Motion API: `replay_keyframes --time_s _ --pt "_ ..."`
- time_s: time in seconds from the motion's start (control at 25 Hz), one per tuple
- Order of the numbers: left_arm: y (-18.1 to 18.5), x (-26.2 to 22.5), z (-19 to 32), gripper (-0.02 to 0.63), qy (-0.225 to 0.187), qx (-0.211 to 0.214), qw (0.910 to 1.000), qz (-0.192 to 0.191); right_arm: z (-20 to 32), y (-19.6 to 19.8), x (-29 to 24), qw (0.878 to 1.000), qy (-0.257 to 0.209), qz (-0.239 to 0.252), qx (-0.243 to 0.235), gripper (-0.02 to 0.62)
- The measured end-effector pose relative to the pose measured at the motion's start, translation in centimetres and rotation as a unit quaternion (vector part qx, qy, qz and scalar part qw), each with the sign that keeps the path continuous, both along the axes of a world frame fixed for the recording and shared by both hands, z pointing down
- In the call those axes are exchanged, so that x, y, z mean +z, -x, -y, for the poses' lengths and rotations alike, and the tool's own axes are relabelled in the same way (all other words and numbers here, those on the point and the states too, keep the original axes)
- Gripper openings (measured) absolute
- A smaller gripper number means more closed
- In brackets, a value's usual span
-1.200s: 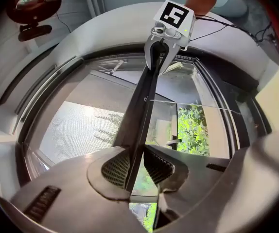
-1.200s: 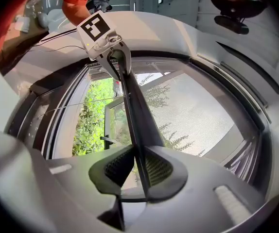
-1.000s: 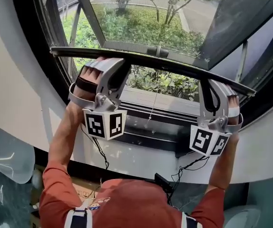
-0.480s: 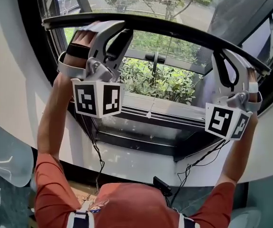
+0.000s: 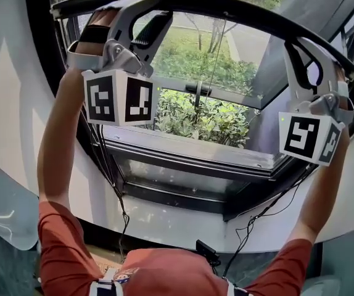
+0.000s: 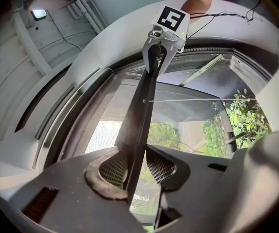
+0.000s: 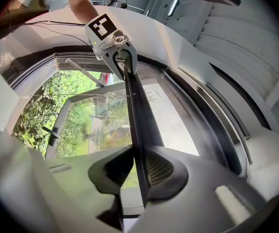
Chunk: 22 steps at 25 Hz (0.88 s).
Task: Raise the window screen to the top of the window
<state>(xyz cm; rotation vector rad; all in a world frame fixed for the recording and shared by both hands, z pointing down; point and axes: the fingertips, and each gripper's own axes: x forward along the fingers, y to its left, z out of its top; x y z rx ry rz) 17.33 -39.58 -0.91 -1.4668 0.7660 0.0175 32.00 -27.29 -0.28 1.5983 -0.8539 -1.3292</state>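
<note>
The window screen's black bottom bar (image 5: 226, 6) arcs across the top of the head view, high above the sill. My left gripper (image 5: 155, 11) grips it near its left end and my right gripper (image 5: 306, 45) near its right end. In the left gripper view the bar (image 6: 142, 115) runs between my left gripper's (image 6: 133, 166) pads; the jaws have just been opening slightly, with the tips still against the bar. In the right gripper view the bar (image 7: 137, 115) sits clamped in my right gripper (image 7: 138, 166). Grey screen mesh (image 7: 171, 125) stretches above the bar.
Below the bar the glass sash (image 5: 275, 48) stands pushed outward, with its handle (image 5: 198, 89) and shrubs beyond. A thin cord (image 5: 216, 60) hangs from the bar. The white sill (image 5: 183, 217) and black cables (image 5: 123, 208) are below, close to the person's arms.
Both grippers have risen together with the bar, from just above the sash's lower edge to near the top of the head view. More uncovered window shows beneath it.
</note>
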Motion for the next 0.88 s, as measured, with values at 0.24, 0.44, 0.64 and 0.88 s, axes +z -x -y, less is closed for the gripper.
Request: replay_keyframes --time_s 0.24,0.44,0.64,0.88 --pt "0.3 -4.6 0.1 0.110 -0.024 -0.006 0.9994 -0.023 0.1 0.2 -4.6 0.999 -0.024 -0.029 0.023 0.073" --pt "0.5 -8.9 0.2 0.098 -0.048 -0.025 0.9968 -0.059 0.3 0.3 -9.2 0.997 -0.046 -0.045 0.033 0.069" --pt "0.3 -11.7 0.5 0.095 -0.072 -0.049 0.9937 -0.071 0.6 0.1 -11.9 0.996 -0.042 -0.049 0.055 0.067" --pt "0.1 -14.9 0.5 0.094 -0.092 -0.064 0.9903 -0.082 0.6 0.0 -15.1 0.995 -0.046 -0.058 0.060 0.066"
